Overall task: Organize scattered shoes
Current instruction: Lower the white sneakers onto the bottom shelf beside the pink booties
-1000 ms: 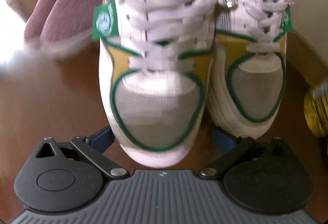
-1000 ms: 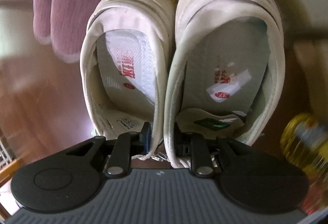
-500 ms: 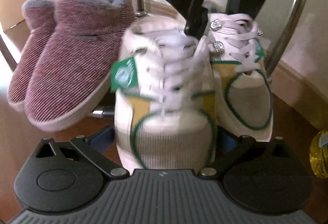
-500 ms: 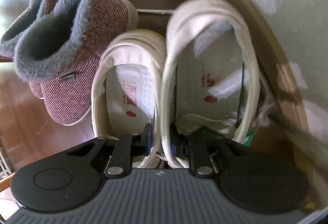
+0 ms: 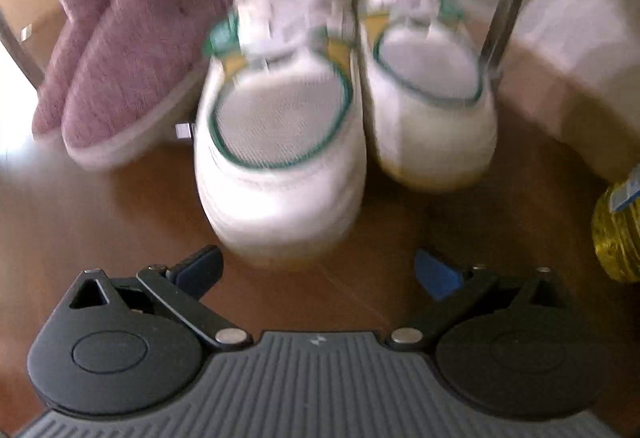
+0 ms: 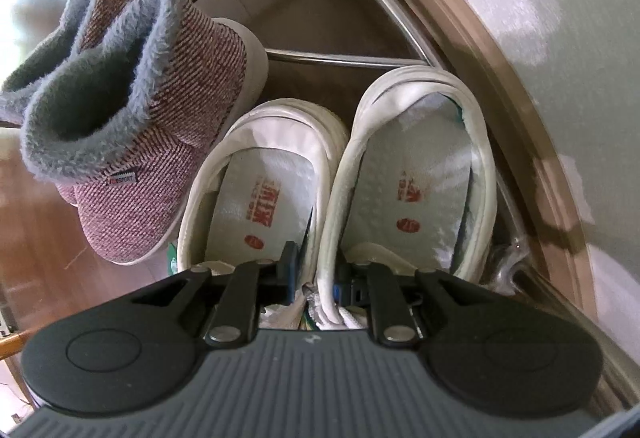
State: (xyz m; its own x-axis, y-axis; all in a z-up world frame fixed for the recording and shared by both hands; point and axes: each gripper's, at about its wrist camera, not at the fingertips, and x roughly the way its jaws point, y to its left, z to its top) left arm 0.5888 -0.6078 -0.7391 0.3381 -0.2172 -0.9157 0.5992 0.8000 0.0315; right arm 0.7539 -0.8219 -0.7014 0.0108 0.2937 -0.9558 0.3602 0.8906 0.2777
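A pair of white sneakers with green and yellow trim stands side by side, toes facing the left wrist camera: the left sneaker [image 5: 280, 141] and the right sneaker [image 5: 432, 109], both motion-blurred. My left gripper [image 5: 318, 270] is open just short of the left sneaker's toe, holding nothing. From above the heels, my right gripper [image 6: 316, 274] is shut on the two adjoining inner collars, one finger inside the left sneaker [image 6: 260, 193] and one inside the right sneaker [image 6: 416, 173].
Two maroon knit slippers [image 6: 160, 141] with grey fur cuffs sit close on the sneakers' left [image 5: 128, 77]. Chrome rack bars [image 6: 344, 59] run behind and beside the shoes. A wall with brown skirting [image 6: 500, 85] is on the right. A yellow bottle [image 5: 618, 230] stands on the wood floor.
The sneakers have come down beside the slippers at the rack. My left gripper has drawn back from the left sneaker's toe, which sat between its fingers. The right gripper keeps its hold.
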